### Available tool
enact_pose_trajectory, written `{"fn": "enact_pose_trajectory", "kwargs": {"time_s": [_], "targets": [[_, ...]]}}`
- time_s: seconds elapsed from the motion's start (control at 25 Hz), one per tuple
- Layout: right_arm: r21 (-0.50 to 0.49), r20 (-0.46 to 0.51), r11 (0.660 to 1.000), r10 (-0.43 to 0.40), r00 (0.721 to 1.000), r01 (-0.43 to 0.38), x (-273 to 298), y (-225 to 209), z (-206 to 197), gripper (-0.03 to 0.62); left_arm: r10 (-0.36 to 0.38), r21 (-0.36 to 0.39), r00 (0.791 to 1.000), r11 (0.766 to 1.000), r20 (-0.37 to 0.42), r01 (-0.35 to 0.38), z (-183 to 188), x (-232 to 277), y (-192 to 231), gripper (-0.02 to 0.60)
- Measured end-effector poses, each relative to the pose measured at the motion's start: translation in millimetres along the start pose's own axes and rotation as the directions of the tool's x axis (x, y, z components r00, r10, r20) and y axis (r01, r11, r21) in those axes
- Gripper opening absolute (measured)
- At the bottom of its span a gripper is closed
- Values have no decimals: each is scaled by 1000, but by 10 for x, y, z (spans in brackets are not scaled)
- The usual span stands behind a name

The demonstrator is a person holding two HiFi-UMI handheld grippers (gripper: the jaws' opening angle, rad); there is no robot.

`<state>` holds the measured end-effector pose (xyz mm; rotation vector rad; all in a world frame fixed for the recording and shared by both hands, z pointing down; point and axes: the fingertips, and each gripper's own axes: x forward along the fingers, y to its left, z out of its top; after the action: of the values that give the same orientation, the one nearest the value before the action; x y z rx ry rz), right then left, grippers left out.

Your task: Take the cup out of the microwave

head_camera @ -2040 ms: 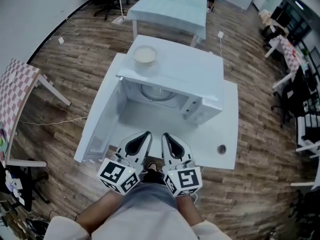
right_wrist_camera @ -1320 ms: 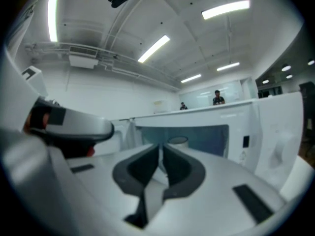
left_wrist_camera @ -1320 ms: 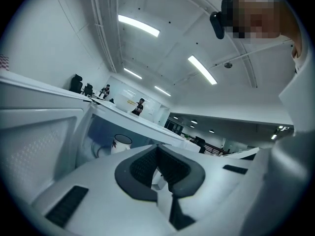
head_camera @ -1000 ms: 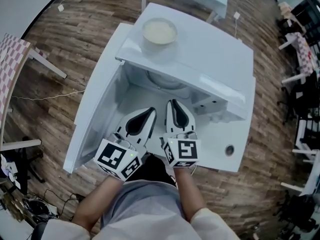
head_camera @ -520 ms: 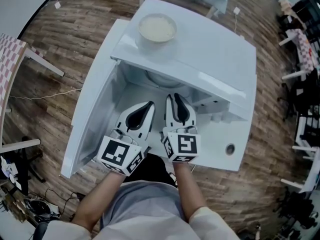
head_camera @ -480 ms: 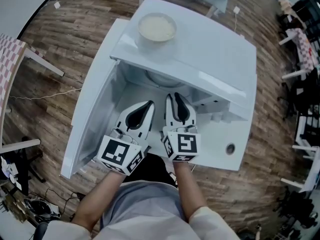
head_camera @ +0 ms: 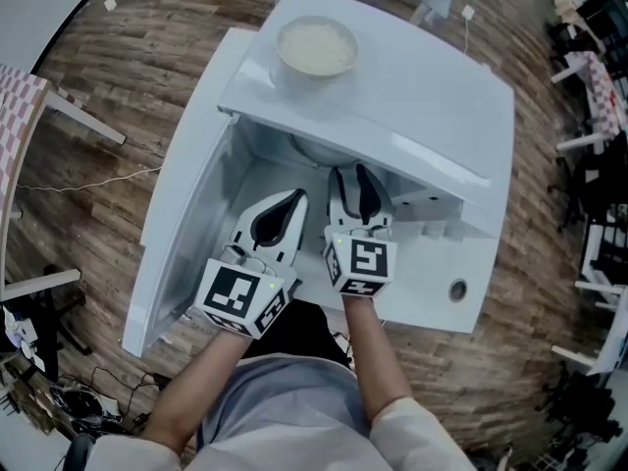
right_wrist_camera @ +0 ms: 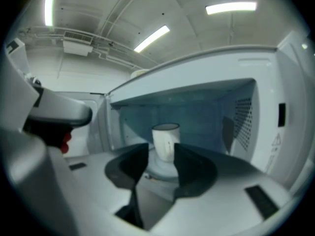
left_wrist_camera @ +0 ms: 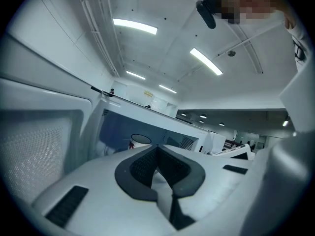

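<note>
Both grippers have moved closer to the open microwave (head_camera: 392, 96) at the bench's (head_camera: 432, 287) back edge. The left gripper (left_wrist_camera: 158, 154) is clenched and empty. The right gripper's (right_wrist_camera: 162, 156) jaws are opening, gripping nothing. It is best pushed in level to straddle the cup (right_wrist_camera: 165, 140), which stands upright on the turntable (right_wrist_camera: 160, 170), ahead of the tips and untouched.

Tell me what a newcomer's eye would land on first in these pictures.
The white microwave fills the head view's middle, its door swung open to the left and a bowl on its top. Inside, a white cup stands upright on the turntable, untouched. Both grippers point into the opening: the right gripper has its jaws opening and empty, the left gripper is shut.
</note>
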<state>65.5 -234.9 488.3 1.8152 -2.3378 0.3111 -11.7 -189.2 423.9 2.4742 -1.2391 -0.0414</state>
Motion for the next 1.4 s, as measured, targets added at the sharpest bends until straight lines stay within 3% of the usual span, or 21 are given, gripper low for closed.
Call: {"fn": "enact_pose_trajectory", "kwargs": {"time_s": [0.24,1.4], "targets": [[-6,-24,1000,-20,1000,20,207,-80,-81,183,0,-18,1000,1000,-9,0,-27,2,61,14],[-32,-68,999,-27,997,25,765,-150,-186,179,-1,-78,1000,997,-28,-2,-74,74,317,14]]}}
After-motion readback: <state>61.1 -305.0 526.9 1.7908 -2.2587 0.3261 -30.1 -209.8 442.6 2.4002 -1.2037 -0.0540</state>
